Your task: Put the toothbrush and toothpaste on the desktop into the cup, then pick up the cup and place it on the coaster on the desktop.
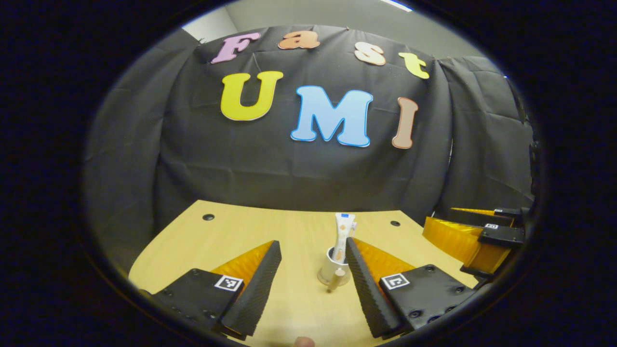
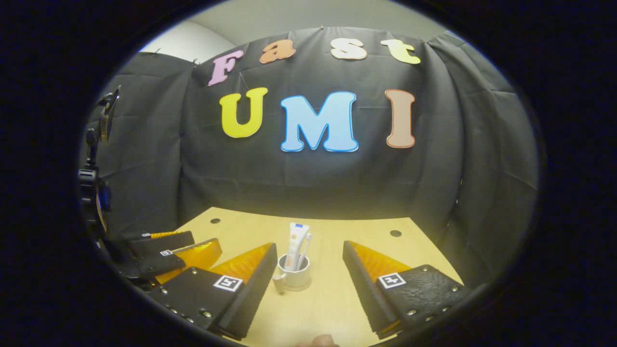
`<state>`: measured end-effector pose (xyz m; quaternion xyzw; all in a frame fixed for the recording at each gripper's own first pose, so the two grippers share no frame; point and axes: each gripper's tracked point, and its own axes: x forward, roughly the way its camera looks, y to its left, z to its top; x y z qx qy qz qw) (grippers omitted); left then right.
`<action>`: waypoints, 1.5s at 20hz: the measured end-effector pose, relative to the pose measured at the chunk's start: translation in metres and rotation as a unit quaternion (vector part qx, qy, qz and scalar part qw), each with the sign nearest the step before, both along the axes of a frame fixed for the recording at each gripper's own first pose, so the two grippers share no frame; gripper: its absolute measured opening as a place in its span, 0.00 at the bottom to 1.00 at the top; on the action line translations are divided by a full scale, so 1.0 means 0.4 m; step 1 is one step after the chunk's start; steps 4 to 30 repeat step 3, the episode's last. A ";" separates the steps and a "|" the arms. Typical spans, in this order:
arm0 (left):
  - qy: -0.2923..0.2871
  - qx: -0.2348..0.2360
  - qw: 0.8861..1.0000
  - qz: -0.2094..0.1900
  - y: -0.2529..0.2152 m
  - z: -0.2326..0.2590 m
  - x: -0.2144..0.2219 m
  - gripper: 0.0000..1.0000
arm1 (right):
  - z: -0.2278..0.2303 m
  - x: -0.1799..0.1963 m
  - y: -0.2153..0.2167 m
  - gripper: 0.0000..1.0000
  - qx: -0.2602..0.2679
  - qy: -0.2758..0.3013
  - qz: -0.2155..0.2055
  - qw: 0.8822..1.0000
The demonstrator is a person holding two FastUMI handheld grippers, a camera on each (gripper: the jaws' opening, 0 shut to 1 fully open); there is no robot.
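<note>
A white cup (image 1: 331, 266) stands on the wooden desktop (image 1: 289, 231), on a pale round coaster (image 1: 322, 279) whose rim peeks out under it. A toothpaste tube (image 1: 343, 232) stands upright in the cup. My left gripper (image 1: 313, 244) is open, with the cup just beyond its fingertips and close to the right-hand finger. In the right gripper view the cup (image 2: 295, 277) shows its handle turned left and holds the toothpaste (image 2: 294, 244) and a white toothbrush (image 2: 304, 248). My right gripper (image 2: 309, 246) is open too, behind the cup and apart from it.
The black cloth wall closes off the back of the desktop. Small dark holes (image 1: 208, 217) (image 1: 395, 223) dot the far part of the desktop. The right gripper (image 1: 482, 236) hovers at the right edge; the left gripper (image 2: 168, 253) hovers at the left edge.
</note>
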<state>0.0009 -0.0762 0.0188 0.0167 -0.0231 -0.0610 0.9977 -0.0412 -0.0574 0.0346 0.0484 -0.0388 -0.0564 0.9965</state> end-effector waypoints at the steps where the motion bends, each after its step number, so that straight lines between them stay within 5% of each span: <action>1: -0.002 0.004 1.000 0.002 0.007 0.001 0.001 0.94 | 0.000 0.000 0.002 0.87 0.001 0.000 -0.002 1.000; 30: -0.003 0.005 1.000 0.001 0.017 0.003 -0.001 0.94 | 0.002 0.004 0.006 0.87 0.006 0.001 -0.008 1.000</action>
